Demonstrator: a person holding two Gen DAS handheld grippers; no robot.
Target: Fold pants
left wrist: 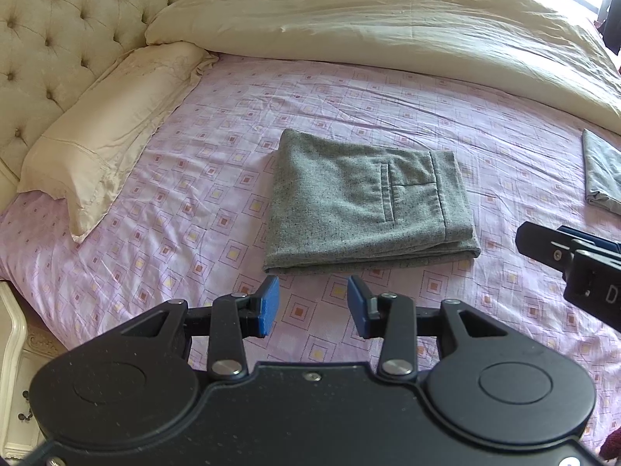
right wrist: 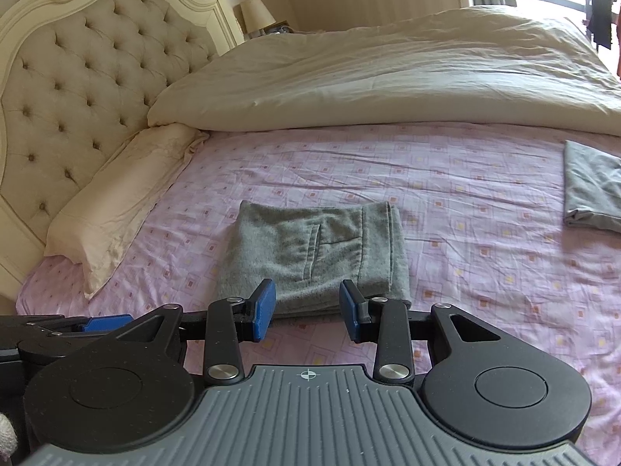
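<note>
**Folded pants on the bed, both grippers free**

I see the grey pants point(left wrist: 368, 202) folded into a compact rectangle on the pink patterned sheet point(left wrist: 194, 202). My left gripper point(left wrist: 313, 305) and right gripper point(right wrist: 306, 306) hover near its front edge, jaws apart, holding nothing.

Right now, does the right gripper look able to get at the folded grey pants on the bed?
Probably yes. The right gripper is open and empty, hovering at the near edge of the folded grey pants, with only bare pink sheet around them. The left gripper sits off to the side, not in the way.
</note>
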